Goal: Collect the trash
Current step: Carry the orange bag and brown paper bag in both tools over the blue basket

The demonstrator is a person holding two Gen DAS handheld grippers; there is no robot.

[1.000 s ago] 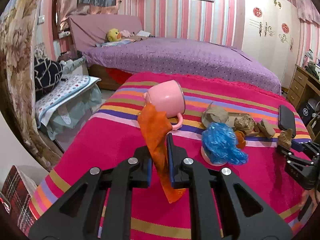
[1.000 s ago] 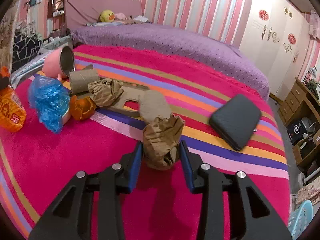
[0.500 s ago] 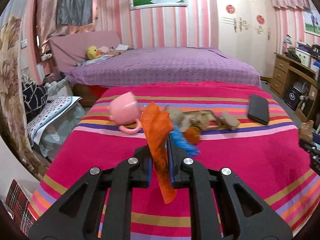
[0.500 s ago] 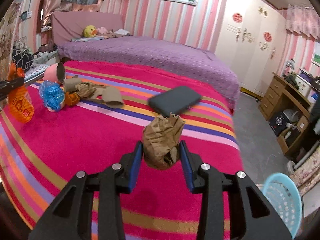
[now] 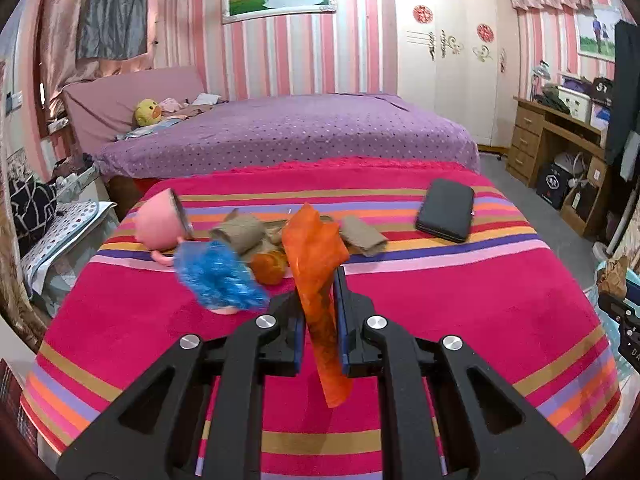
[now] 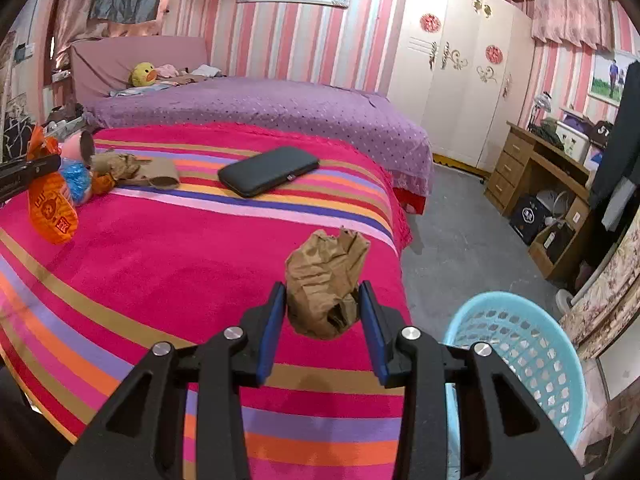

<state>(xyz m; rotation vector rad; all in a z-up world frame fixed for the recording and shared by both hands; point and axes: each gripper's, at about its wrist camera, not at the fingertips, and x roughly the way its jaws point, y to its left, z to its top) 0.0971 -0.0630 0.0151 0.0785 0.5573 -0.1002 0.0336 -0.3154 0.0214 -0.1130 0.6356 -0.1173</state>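
1. The left gripper point(image 5: 318, 320) was clamped on an orange wrapper point(image 5: 320, 280), its two blue-lined fingers pressed flat against the wrapper's narrow middle.
2. The wrapper rose above the fingertips in a wide crumpled fan and hung below them as a tapering tail, held clear of the striped blanket point(image 5: 460, 300).
3. From the right wrist view the same wrapper point(image 6: 50, 208) hung in the air over the blanket's left edge, printed face outward.
4. The right gripper point(image 6: 322, 316) was squeezed on a crumpled brown paper ball point(image 6: 324, 284), one finger against each side of it.
5. Most of the ball stood above and ahead of the fingertips, its lower part sitting between the pads.
6. That grip was held over the blanket's near right corner, near a light blue basket point(image 6: 520, 360) standing on the grey floor just off the corner.
7. More trash lay near the blanket's far left corner: a blue plastic wad point(image 5: 218, 280), a small orange lump point(image 5: 270, 266) touching it, and brown paper and cardboard pieces point(image 5: 244, 232) just behind.
8. A pink cup point(image 5: 160, 226) lay on its side beside that pile, at the left edge.
9. A black case point(image 5: 445, 209) lay flat towards the far right corner, well apart from the pile.
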